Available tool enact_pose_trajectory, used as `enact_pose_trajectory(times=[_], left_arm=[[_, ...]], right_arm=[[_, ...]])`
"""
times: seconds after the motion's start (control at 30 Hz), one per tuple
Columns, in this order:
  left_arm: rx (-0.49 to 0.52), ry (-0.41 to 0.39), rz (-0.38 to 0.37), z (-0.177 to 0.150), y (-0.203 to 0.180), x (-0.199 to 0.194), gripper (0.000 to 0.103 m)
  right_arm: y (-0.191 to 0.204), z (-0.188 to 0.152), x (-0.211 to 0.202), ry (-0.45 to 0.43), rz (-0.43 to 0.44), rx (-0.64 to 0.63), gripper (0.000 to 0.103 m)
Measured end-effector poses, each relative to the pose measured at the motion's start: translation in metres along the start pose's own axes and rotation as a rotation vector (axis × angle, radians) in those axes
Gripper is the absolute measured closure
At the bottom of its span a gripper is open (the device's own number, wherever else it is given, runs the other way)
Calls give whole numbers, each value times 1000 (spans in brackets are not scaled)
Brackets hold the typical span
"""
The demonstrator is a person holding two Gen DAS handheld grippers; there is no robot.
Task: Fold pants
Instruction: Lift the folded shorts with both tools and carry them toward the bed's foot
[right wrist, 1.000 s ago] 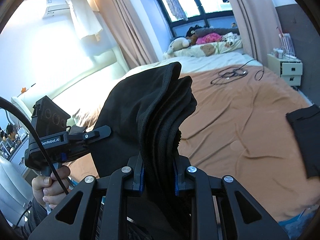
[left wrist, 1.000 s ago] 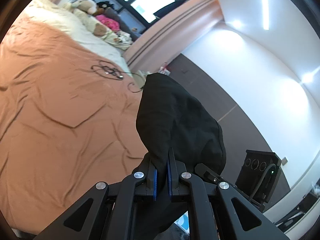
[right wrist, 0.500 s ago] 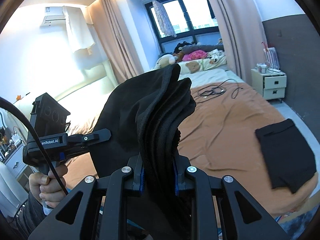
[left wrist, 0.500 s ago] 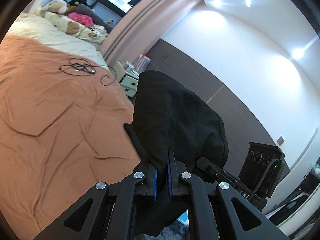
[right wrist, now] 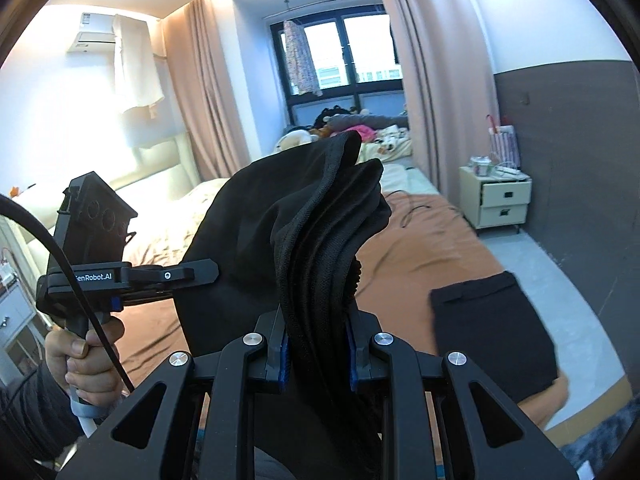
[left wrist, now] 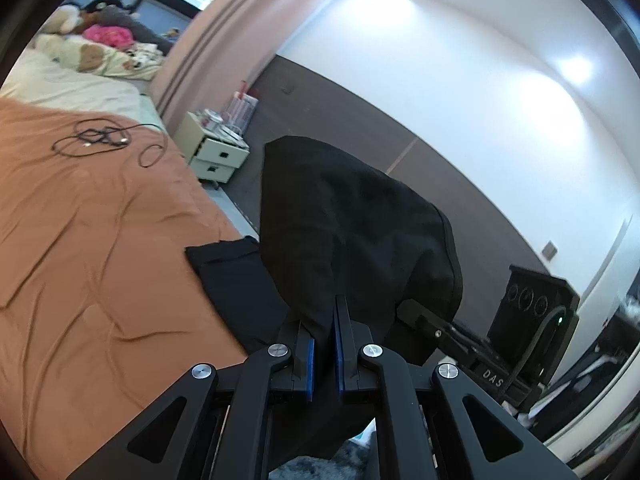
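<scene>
Black pants [left wrist: 344, 220] hang in the air, held by both grippers above the near edge of the bed. My left gripper [left wrist: 323, 344] is shut on one part of the cloth. My right gripper [right wrist: 316, 344] is shut on a thick bunched edge of the same pants [right wrist: 320, 232]. In the right wrist view the left gripper [right wrist: 192, 274] reaches into the cloth from the left. A separate folded black garment [right wrist: 492, 328] lies flat on the bed's near right corner; it also shows in the left wrist view [left wrist: 236, 280].
The bed has an orange-brown sheet [left wrist: 80, 220] with a tangled black cable [left wrist: 96, 140] on it. Stuffed toys and pillows [left wrist: 88, 44] lie at its far end. A cream nightstand [right wrist: 496, 200] stands by the dark wall panel. Curtains [right wrist: 420, 80] frame the window.
Both grippers have lifted and tilted upward with the pants in hold. More wall and ceiling show, and the folded garment on the bed corner has come into fuller view.
</scene>
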State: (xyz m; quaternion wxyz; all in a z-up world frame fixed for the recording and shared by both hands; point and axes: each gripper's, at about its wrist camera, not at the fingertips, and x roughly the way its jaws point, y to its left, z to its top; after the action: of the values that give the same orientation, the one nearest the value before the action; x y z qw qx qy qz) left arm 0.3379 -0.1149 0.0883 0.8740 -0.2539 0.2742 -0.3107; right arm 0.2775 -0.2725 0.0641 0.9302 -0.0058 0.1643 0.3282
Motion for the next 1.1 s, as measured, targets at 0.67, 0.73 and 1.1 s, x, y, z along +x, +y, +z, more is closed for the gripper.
enact_pose_trajectory(times=[0.67,0.73,1.1], left_arm=[[41,139,-116,18,-7,131,95],[45,154,-123,19,-8,142,96],[29,232,-167,27,3,225,96]], right_arm=[[36,-9,6,-10,-188,71,87],[41,-12,11,-8,-201,84,87],[48,-27,12,-12,-277,176,88]])
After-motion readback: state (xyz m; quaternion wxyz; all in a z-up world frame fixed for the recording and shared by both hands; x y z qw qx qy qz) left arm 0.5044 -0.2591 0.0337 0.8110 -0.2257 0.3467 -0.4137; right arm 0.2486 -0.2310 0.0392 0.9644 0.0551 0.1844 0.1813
